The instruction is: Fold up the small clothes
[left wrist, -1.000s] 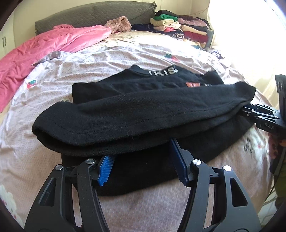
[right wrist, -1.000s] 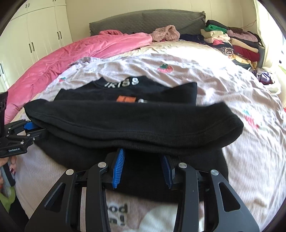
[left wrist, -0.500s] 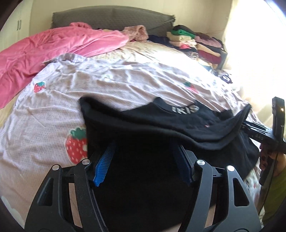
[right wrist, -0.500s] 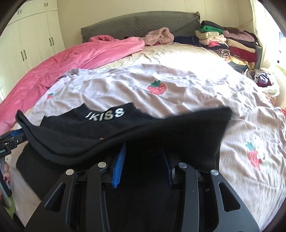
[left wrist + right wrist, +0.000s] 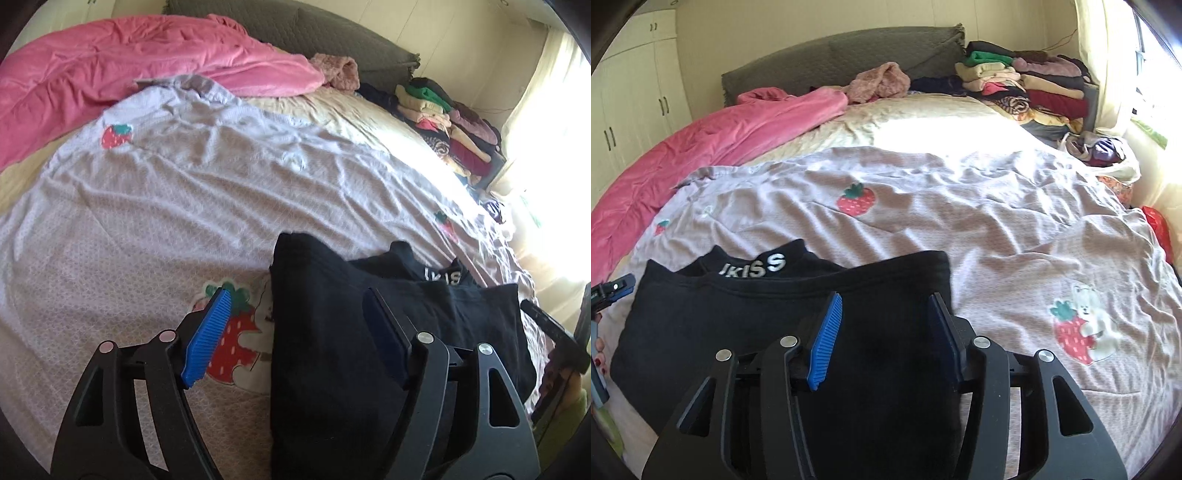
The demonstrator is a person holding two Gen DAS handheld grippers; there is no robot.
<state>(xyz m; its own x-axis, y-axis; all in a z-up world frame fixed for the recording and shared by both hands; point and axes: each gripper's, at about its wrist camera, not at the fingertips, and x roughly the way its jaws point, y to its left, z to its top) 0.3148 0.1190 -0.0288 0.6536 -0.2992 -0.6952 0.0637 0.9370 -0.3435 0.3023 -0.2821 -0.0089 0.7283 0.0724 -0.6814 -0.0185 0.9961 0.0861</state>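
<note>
sweater, black knit, lies folded on the bed just ahead of both tools. my left gripper: jaws opening, nothing clamped; its near pad hangs over the strawberry print, the far one over the sweater's left edge. my right gripper: jaws also opening, black cloth beneath them but not pinched. a second ago both held the bottom hem low; now that hem sits carried up near the collar with white lettering, so i judge the bottom-to-top fold laid and let go. next i'd expect smoothing or moving it to the stack of folded clothes. textures: sweater thick, matte, soft rolled edges, roughly rectangular. bedsheet thin, pale lilac, finely wrinkled. pink blanket plush, bunched at the far left.
</note>
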